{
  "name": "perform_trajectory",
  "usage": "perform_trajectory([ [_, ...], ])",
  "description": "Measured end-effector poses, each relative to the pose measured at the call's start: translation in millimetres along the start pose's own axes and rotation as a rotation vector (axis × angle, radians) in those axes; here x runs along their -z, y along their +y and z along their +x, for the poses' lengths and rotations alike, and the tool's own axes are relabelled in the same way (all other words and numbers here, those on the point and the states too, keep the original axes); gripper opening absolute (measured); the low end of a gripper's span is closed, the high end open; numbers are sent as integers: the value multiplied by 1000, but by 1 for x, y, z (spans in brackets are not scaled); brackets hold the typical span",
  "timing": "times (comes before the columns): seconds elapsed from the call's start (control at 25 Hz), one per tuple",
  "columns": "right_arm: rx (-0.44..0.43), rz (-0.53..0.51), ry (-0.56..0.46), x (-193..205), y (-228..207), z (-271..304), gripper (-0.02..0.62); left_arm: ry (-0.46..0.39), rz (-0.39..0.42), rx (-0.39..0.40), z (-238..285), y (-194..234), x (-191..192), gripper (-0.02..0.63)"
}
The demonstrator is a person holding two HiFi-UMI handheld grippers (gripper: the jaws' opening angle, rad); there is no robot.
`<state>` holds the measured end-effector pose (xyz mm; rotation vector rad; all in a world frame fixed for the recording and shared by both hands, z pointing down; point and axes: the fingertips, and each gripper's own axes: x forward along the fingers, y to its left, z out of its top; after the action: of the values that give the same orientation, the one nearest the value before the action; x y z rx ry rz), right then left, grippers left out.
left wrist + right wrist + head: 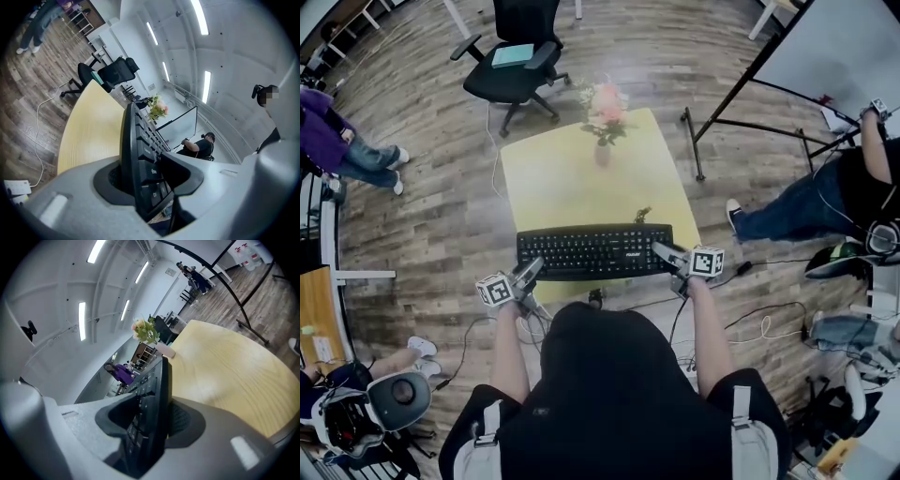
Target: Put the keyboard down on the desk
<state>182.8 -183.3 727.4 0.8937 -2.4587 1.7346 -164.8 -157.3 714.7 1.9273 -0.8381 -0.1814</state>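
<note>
The keyboard point(594, 251) lies flat on the yellow table point(581, 178). The left gripper point(531, 270) and right gripper point(662, 251) straddle its ends, jaws slightly spread, not pinching.

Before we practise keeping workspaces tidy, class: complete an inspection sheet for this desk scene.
Surface: yellow desk.
Job's things: black keyboard lying level across the desk's near edge.
Clutter: vase of pink flowers at the far end.
Grippers: left hand-held gripper astride the keyboard's left end, right hand-held gripper astride its right end; whether the pads press is unclear.
Cables: loose cables on the floor at right; white cable at left.
Surroundings: office chair beyond the desk; seated person at right.
</note>
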Motion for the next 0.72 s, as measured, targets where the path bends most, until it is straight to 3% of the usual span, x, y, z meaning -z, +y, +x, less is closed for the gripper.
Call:
perform_trajectory([
  [0.32, 45, -1, 42, -11, -19, 29, 187, 41, -20, -38, 12, 34, -10, 170],
  [0.52, 64, 5, 63, -12, -32, 44, 187, 74, -73, -53, 19, 49, -6, 177],
  [0.72, 98, 11, 75, -16, -46, 53, 194, 96, -50, -86, 29, 63, -12, 190],
])
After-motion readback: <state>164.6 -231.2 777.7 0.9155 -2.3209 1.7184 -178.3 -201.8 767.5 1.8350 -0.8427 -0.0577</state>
